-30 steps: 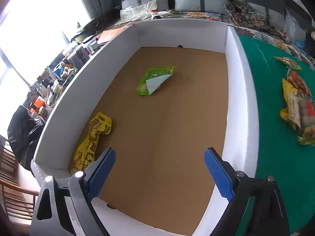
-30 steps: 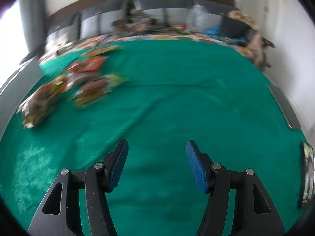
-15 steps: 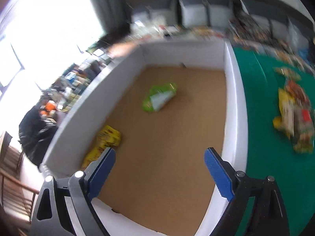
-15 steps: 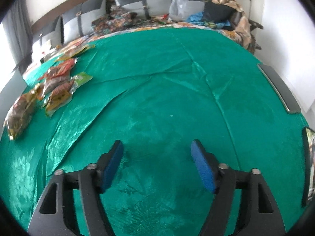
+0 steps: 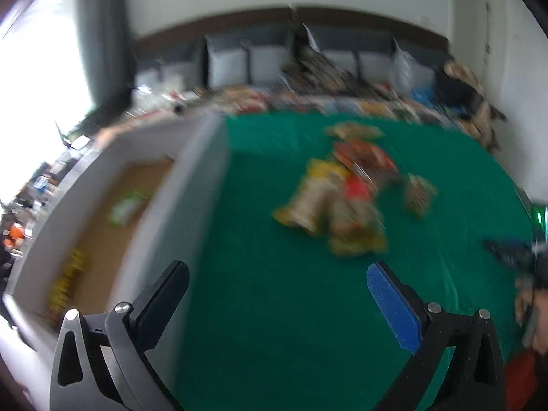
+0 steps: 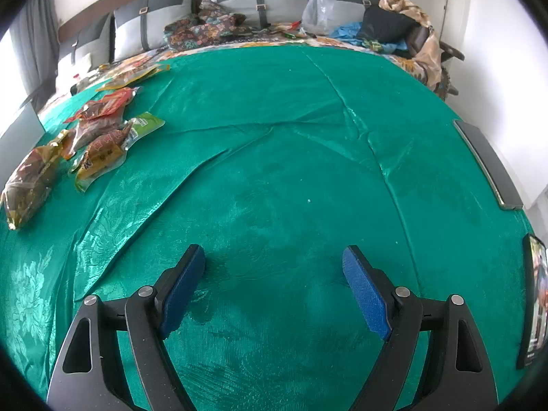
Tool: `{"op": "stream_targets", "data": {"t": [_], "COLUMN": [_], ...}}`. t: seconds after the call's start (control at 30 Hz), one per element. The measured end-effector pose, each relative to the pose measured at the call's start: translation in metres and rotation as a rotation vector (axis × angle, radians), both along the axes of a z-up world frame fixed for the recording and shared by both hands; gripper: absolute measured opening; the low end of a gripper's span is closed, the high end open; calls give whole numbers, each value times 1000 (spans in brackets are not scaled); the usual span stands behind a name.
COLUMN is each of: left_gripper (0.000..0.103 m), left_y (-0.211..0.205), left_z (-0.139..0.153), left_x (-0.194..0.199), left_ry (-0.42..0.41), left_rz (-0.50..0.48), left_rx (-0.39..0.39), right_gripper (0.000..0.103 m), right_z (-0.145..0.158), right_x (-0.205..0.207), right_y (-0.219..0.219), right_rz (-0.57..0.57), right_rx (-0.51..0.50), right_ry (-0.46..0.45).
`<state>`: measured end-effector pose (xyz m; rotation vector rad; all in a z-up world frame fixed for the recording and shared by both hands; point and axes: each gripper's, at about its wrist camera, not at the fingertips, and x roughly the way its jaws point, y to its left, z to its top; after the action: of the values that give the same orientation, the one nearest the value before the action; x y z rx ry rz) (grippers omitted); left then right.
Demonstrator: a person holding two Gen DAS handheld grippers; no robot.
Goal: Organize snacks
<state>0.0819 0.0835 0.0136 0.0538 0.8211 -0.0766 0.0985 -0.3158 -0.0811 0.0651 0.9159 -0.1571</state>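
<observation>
Left tongs (image 5: 277,286), spread wide and empty after just opening further, face the snack pile (image 5: 342,198) mid-frame, box (image 5: 191,185) at left; right tongs (image 6: 273,274), likewise just widened, hover bare over green cloth (image 6: 291,137).

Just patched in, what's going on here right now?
A person is sorting snack packets from a green cloth into a white-walled cardboard box. Two packets, one green and one yellow, already lie in the box. The left gripper is empty, jaws just widened, facing the loose pile of packets. The right gripper hovers over bare cloth, jaws just opened, holding nothing.
</observation>
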Motion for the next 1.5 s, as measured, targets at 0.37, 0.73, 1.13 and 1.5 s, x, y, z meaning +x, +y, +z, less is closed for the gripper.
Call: {"op": "stream_targets", "data": {"t": [0.37,0.73,1.13,1.5], "left_gripper": [103,103,103,103], "left_y": [-38,-21,-22,-22], "left_z": [-93,-112,-111,-111], "left_x": [28,51,52,52], "left_ry": [174,153,145,145], "left_rz": [2,41,38,37], "left_rx": [43,-23,-25,-25], "right_gripper": [85,85,85,85], "right_z": [0,0,0,0], "right_x": [0,0,0,0], "right_y": [0,0,0,-1], "right_rz": [0,0,0,-1], "right_rx": [0,1,2,3], "right_ry": [0,0,0,0]}}
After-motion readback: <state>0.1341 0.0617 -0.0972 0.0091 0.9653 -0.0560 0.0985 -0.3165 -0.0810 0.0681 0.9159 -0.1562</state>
